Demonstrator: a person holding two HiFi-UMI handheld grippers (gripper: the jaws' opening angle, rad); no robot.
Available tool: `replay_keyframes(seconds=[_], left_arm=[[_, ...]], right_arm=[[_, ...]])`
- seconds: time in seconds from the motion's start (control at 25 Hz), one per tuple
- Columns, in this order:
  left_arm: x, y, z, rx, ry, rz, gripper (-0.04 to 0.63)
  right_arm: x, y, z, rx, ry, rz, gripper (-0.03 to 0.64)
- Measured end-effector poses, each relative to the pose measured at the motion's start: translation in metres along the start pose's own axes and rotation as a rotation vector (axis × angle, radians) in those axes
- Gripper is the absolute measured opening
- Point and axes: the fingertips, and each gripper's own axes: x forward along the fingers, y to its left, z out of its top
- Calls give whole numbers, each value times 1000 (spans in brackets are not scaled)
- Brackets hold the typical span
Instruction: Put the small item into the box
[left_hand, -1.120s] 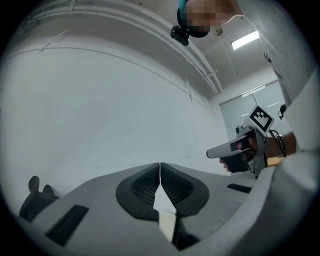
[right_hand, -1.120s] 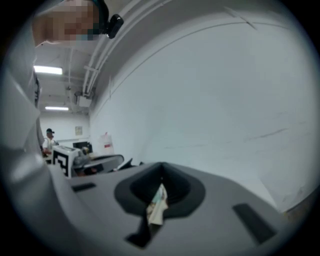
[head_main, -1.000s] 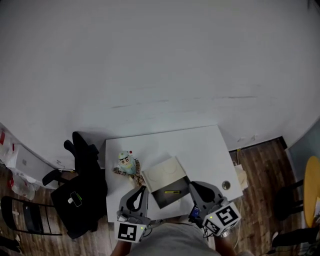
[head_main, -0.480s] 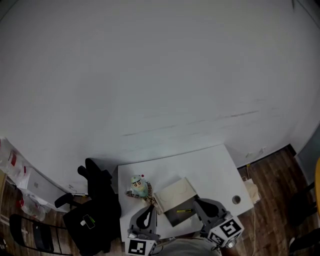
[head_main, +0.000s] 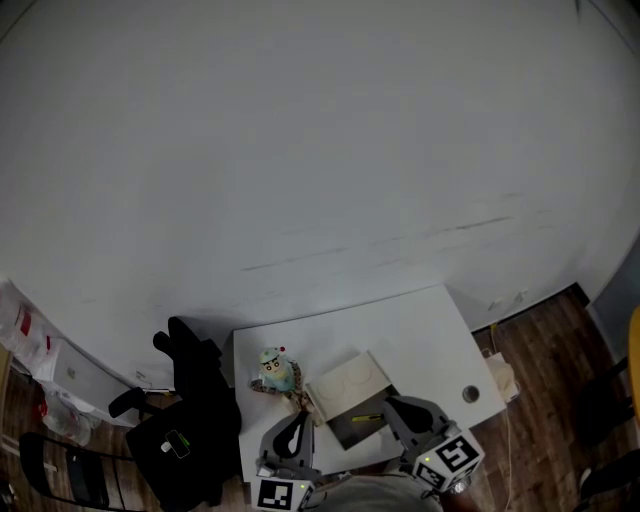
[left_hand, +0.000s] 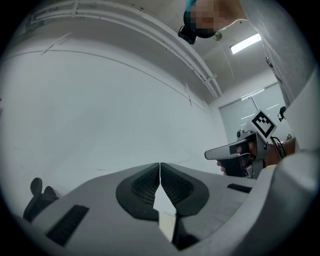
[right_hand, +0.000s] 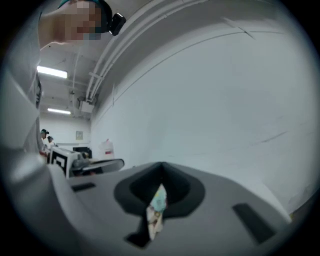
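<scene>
On the white table (head_main: 430, 325) stands a small doll figure (head_main: 273, 371) with a pale blue body. To its right an open box shows a cream lid (head_main: 350, 379) and a dark inside (head_main: 360, 428), where a thin yellow item (head_main: 366, 417) lies. My left gripper (head_main: 293, 432) (left_hand: 160, 165) hovers at the table's near edge below the doll, jaws shut, holding nothing. My right gripper (head_main: 403, 417) (right_hand: 161, 165) hangs over the box's near right corner, also shut and empty. Through its jaw slot a sliver of the doll (right_hand: 156, 209) shows.
A black chair with a bag (head_main: 185, 415) stands left of the table, and a folding chair (head_main: 60, 465) further left. A round cable hole (head_main: 470, 394) sits near the table's right edge. A white wall fills the background. Each gripper view shows the other gripper (left_hand: 240, 150) (right_hand: 85, 165).
The head camera tilted, so the table sits lower and further right in view. Both grippers kept their places at the table's near edge, still shut.
</scene>
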Motion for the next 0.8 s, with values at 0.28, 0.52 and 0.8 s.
replay_keyframes(seconds=[0.28, 0.52, 0.8], left_arm=[[-1, 1, 0, 0, -20, -3, 35], [-2, 0, -2, -7, -9, -6, 35], [-1, -1, -4, -19, -4, -7, 35]], right_arm=[[0, 3, -1, -21, -1, 7, 32], [-1, 5, -1, -28, 9, 11, 32], [2, 6, -3, -18, 30, 23, 32]])
